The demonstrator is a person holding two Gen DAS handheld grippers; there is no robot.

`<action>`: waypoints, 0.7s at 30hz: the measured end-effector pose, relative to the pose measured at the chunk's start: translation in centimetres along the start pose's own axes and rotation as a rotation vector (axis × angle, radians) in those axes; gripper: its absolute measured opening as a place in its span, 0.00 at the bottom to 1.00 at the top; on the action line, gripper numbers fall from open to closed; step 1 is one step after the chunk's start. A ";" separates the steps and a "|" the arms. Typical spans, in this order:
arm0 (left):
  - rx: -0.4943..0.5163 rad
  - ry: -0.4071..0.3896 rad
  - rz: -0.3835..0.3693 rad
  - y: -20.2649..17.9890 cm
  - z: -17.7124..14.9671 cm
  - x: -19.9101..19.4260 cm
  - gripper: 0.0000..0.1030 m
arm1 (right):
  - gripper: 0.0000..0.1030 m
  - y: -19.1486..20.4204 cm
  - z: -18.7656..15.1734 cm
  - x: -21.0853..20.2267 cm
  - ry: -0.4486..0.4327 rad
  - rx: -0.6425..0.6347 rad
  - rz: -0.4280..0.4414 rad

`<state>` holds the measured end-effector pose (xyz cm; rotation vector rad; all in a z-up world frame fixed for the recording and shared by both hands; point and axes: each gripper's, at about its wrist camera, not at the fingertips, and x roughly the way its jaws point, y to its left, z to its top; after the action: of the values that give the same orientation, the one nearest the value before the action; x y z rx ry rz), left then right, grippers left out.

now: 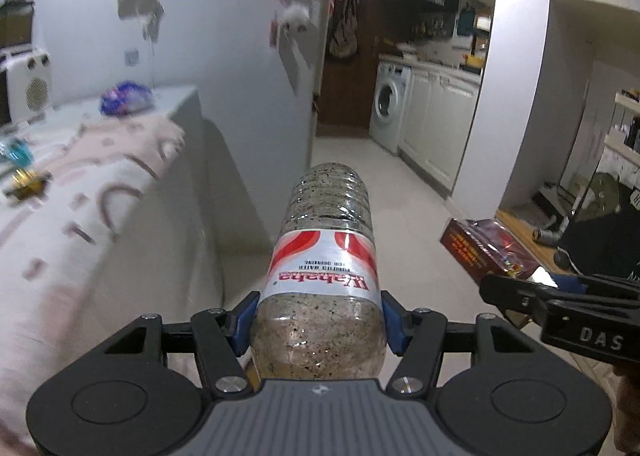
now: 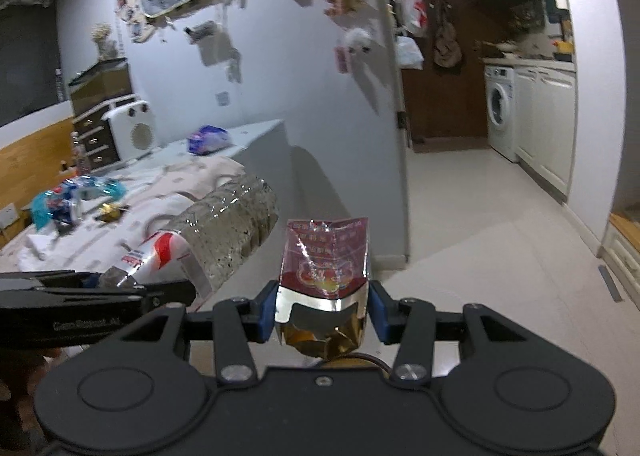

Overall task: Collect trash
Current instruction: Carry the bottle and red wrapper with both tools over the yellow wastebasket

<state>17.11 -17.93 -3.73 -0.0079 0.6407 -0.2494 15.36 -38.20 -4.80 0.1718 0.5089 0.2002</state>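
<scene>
My left gripper [image 1: 318, 322] is shut on a clear plastic water bottle [image 1: 324, 264] with a red and white label, held out over the floor, its base pointing forward. The bottle also shows in the right wrist view [image 2: 216, 234], left of centre. My right gripper [image 2: 322, 310] is shut on a red cigarette pack [image 2: 324, 260] with gold foil showing at its torn end. The pack also shows at the right of the left wrist view [image 1: 486, 250]. More trash lies on the table: a blue wrapper [image 2: 56, 202], a gold wrapper [image 2: 110, 212] and a purple bag [image 2: 209, 138].
A table with a pink patterned cloth [image 2: 168, 192] stands at the left against the decorated wall. A white heater [image 2: 134, 132] stands at its back. A white tiled floor [image 2: 480, 224] leads to a washing machine [image 2: 500, 110] and kitchen cabinets [image 2: 548, 124].
</scene>
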 end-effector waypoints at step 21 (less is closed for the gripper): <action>-0.110 0.497 0.021 3.2 -6.6 25.8 0.60 | 0.46 -8.6 -9.2 15.2 0.279 0.173 -0.047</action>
<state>33.85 -20.42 -24.57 -0.0462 1.1483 -0.1957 25.01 -41.95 -21.55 0.3025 0.8075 0.1340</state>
